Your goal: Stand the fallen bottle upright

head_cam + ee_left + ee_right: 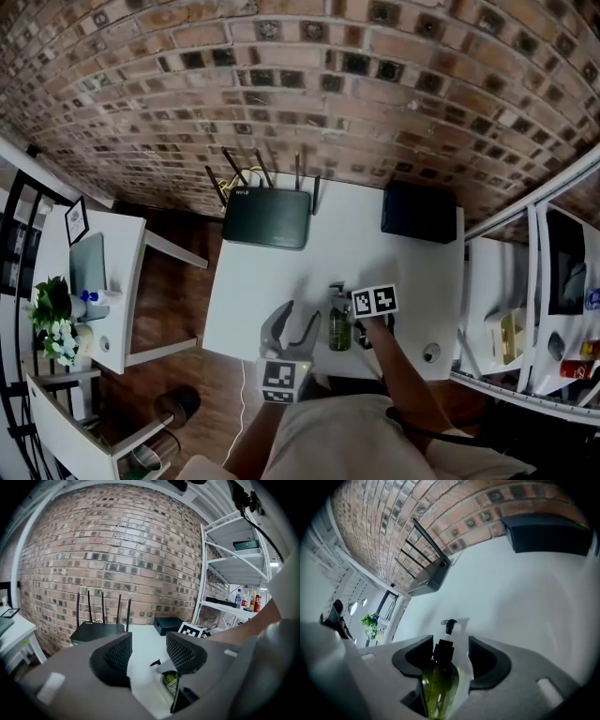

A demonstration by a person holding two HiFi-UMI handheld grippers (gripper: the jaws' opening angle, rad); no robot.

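Note:
A green bottle (339, 330) with a black pump head lies on the white table (253, 291), its pump pointing toward the wall. My right gripper (356, 323) comes down over it from the right. In the right gripper view the bottle's (439, 686) black collar sits between the jaws of that gripper (451, 656). It lies close to the left pad, and a strip of table shows beside the right pad. My left gripper (300, 321) stands open just left of the bottle, nothing between its pads. In the left gripper view the bottle (170, 681) peeks from under the right jaw of that gripper (149, 651).
A black router (267, 216) with several antennas and a black box (419, 211) stand at the table's far edge by the brick wall. A white shelf unit (525, 309) is at the right. A side table (108, 281) with a plant (52, 319) is at the left.

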